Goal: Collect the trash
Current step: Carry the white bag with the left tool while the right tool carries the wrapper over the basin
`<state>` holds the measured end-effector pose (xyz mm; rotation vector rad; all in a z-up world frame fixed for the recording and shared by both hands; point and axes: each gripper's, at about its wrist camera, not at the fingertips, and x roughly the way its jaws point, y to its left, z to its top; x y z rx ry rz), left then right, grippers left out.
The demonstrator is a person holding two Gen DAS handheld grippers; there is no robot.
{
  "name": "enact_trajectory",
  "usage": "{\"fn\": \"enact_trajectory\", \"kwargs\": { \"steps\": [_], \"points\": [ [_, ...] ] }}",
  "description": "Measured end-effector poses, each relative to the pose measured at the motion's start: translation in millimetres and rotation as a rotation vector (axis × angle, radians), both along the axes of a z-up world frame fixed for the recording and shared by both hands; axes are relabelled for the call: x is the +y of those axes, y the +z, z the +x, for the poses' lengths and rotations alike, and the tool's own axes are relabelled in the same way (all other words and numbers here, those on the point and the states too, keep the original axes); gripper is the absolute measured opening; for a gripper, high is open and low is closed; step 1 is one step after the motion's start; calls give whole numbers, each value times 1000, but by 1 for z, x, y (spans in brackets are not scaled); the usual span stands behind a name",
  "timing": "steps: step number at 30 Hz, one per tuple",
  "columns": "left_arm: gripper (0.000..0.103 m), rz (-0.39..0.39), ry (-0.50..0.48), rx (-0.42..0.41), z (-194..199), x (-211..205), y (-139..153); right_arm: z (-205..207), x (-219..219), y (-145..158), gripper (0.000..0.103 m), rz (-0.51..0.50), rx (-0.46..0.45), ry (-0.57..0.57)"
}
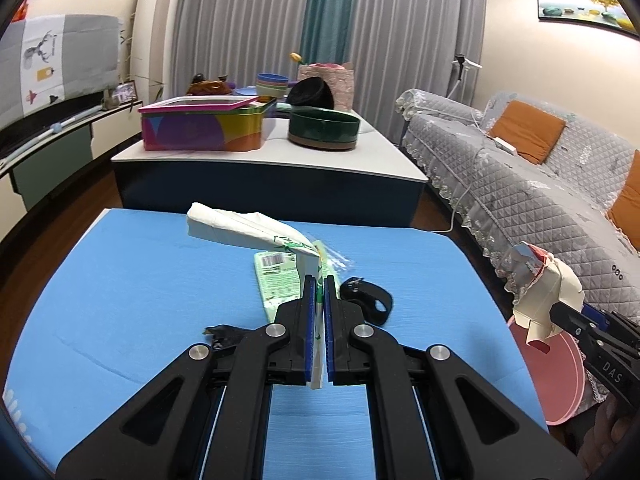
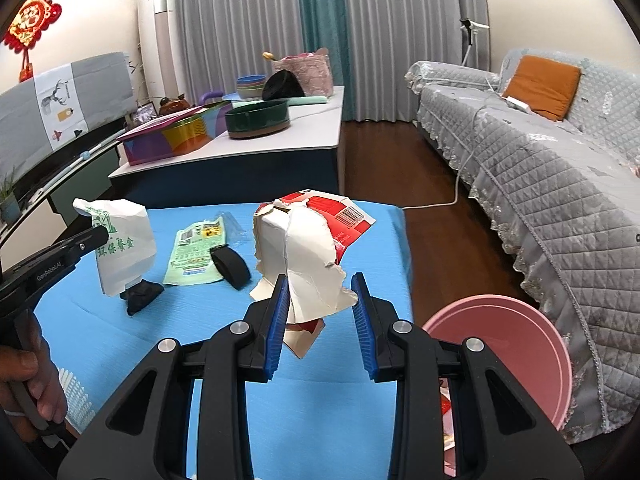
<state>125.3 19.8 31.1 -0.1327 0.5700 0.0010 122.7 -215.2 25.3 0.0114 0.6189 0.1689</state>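
My left gripper (image 1: 319, 280) is shut on a white paper bag with green print (image 1: 240, 226), held above the blue table (image 1: 120, 300). My right gripper (image 2: 322, 286) is shut on a torn red and white carton (image 2: 308, 240), which hangs clear of the table. On the blue surface lie a green packet (image 2: 196, 256), a black strap loop (image 2: 230, 266) and a crumpled black scrap (image 2: 142, 294). The right wrist view shows the left gripper (image 2: 100, 236) with the bag (image 2: 124, 248) at the left. The left wrist view shows the right gripper (image 1: 560, 312) and carton (image 1: 540, 292) at the right.
A pink bin (image 2: 500, 352) stands on the floor right of the blue table. Behind is a low white table (image 1: 360, 160) with a colourful tin (image 1: 200, 128) and a dark green bowl (image 1: 324, 128). A grey sofa (image 2: 540, 152) runs along the right, with a white cable (image 2: 452, 200) on the floor.
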Motion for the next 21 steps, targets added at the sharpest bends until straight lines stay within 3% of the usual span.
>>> {"fn": "enact_trajectory", "kwargs": {
  "steps": [21],
  "points": [
    [4, 23, -154, -30, 7, -71, 3, -4, -54, 0, 32, 8, 6, -105]
  ]
}}
